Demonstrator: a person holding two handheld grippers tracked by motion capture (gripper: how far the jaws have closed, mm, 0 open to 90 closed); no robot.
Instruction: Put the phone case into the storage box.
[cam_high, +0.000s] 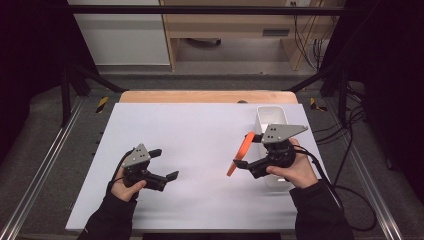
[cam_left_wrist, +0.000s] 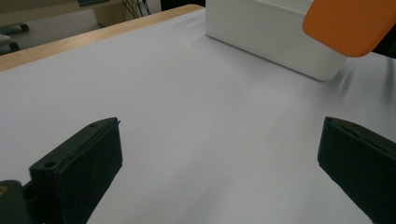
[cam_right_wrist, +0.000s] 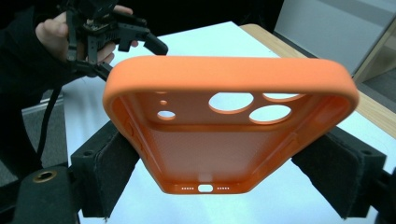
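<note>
White sheet (cam_high: 200, 150) covers the table (cam_high: 207, 96) under both of your grippers; bare wooden edge shows only at the far side. White bin (cam_high: 272, 116) sits directly beyond your right gripper (cam_high: 243, 155), on the sheet's right side, partly hidden behind the gripper body and its grey plate.

Your right gripper is clamped on the orange phone case (cam_high: 240, 152). In the right gripper view the two pads press the case's long side walls from either side, charging-port end nearest the gripper, camera cutouts at the far end, open inside face up toward the camera (cam_right_wrist: 224, 130). From the high view the case stands tilted on edge, off the sheet, sticking out from the jaws toward the table's middle, just short of the bin.

Your left gripper (cam_high: 165, 165) is released: jaws stand wide apart, nothing between them, bare sheet below. It sits low over the sheet, well apart from the right gripper, jaws aimed at it. In the left gripper view the case's corner (cam_left_wrist: 350, 25) and the bin (cam_left_wrist: 271, 37) lie ahead of the jaws, far off.
</note>
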